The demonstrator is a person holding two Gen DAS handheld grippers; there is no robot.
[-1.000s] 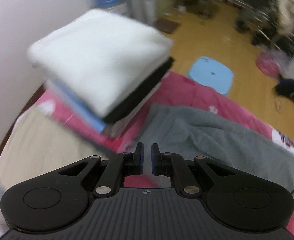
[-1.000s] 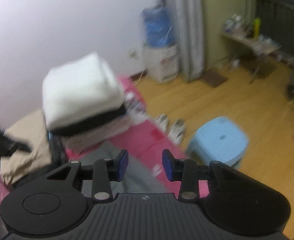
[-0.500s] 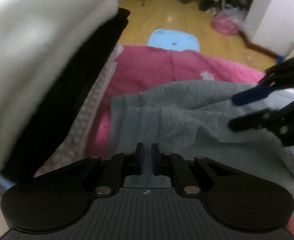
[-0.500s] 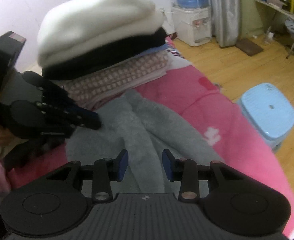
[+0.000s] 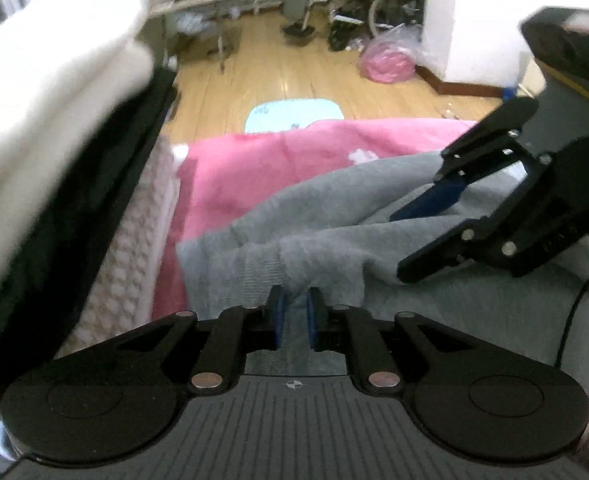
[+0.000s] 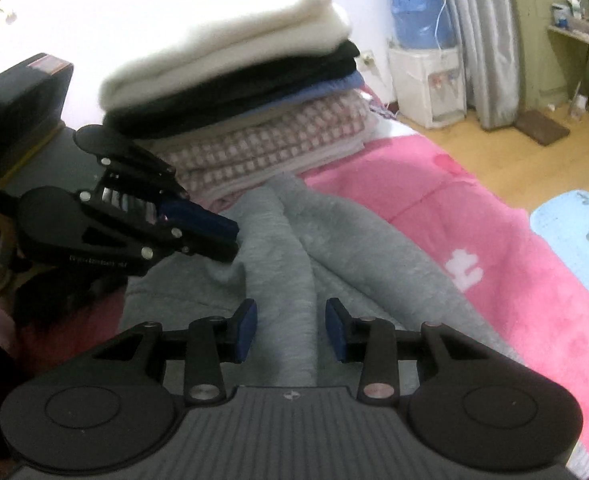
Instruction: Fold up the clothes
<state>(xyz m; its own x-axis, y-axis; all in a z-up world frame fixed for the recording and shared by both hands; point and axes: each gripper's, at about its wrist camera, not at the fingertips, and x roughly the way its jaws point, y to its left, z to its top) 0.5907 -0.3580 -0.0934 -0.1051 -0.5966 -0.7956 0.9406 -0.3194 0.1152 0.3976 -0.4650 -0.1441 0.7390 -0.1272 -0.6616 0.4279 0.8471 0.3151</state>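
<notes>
A grey fleece garment (image 5: 334, 232) (image 6: 354, 248) lies rumpled on the pink blanket (image 5: 254, 160). My left gripper (image 5: 294, 300) (image 6: 234, 240) hovers low over its near-left edge. Its jaws are opening, with a narrow gap. The grey hem lies right at the tips, and the pads do not press on it. My right gripper (image 6: 290, 312) (image 5: 404, 246) is open over the garment. A raised grey fold runs between its fingers without touching them. A stack of folded clothes (image 6: 254, 100) (image 5: 54, 120), white on top, stands beside the left gripper.
The bed's edge drops to a wooden floor with a light blue stool (image 6: 574, 232) (image 5: 294, 114). A water dispenser (image 6: 426, 80) stands by the wall. A pink bag (image 5: 386, 62) and clutter lie farther off on the floor.
Both grippers have come down close to the grey garment. The left one has rolled, so the stack now looms at its left. Its jaws stand slightly wider.
</notes>
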